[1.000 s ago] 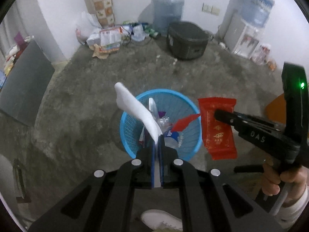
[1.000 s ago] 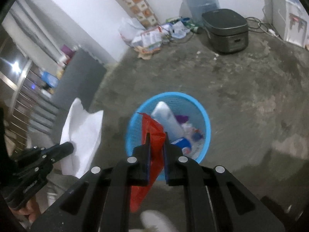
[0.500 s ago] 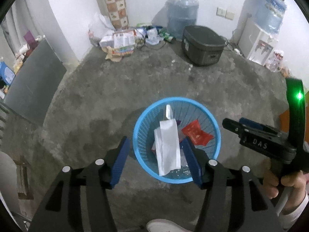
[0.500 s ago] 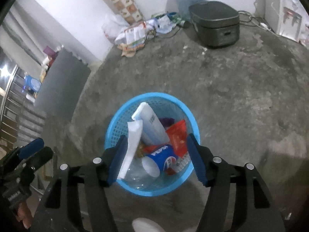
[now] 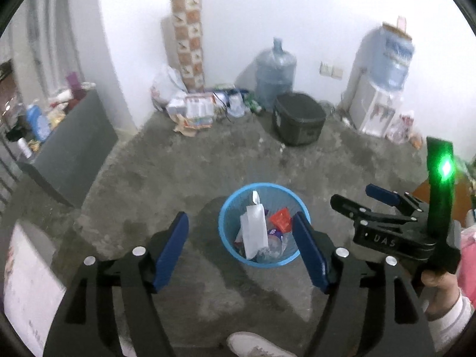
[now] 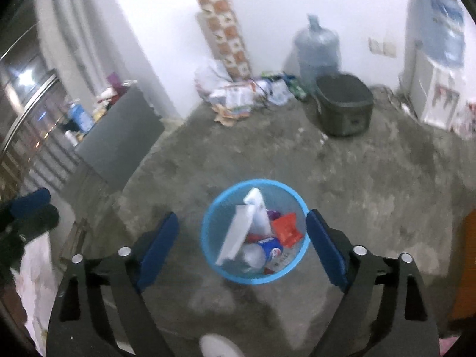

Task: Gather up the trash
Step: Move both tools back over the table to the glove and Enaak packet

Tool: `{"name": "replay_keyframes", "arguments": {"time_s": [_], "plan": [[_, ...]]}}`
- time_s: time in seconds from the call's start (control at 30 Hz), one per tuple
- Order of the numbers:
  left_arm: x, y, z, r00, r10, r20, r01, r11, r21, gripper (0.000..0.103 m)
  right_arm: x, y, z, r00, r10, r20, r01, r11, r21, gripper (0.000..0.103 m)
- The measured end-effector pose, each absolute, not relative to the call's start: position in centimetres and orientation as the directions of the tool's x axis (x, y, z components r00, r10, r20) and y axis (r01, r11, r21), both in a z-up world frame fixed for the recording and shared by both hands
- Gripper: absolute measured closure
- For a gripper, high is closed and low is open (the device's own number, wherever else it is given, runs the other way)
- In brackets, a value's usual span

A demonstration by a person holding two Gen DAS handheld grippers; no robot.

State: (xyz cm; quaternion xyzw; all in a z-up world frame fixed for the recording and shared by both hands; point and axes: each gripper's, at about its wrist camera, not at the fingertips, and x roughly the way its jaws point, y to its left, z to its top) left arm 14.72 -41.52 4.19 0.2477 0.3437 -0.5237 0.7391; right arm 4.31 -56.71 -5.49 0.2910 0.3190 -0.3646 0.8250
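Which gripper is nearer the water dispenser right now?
Right: the right gripper hangs on the water dispenser side of the blue basket, the left gripper farther away.

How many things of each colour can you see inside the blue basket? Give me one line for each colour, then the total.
White: 2, the flat paper bag and the tube behind it
Red: 1, the wrapper
Purple: 1, a scrap
Blue and white: 1, the soda cup
Total: 5 that can be told apart; more lies hidden underneath.
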Motion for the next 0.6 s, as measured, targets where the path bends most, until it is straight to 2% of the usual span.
{"name": "replay_keyframes", "arguments": {"time_s": [0.27,0.6], "plan": [[15.2,-28.7,9.5,0.286,-0.661,-0.694,0.881,0.466,-0.08,0.028,5.7,-50.1,-0.9,0.66,-0.346,-0.666,0.643,0.72,0.263,0.014],[16.2,-12.9,9.5,0.455,-0.596,-0.662,0.695,0.702,-0.154,0.027,9.7,-43.0,1.2,0.742,-0.2,-0.64,0.453,0.853,0.259,0.014]]}}
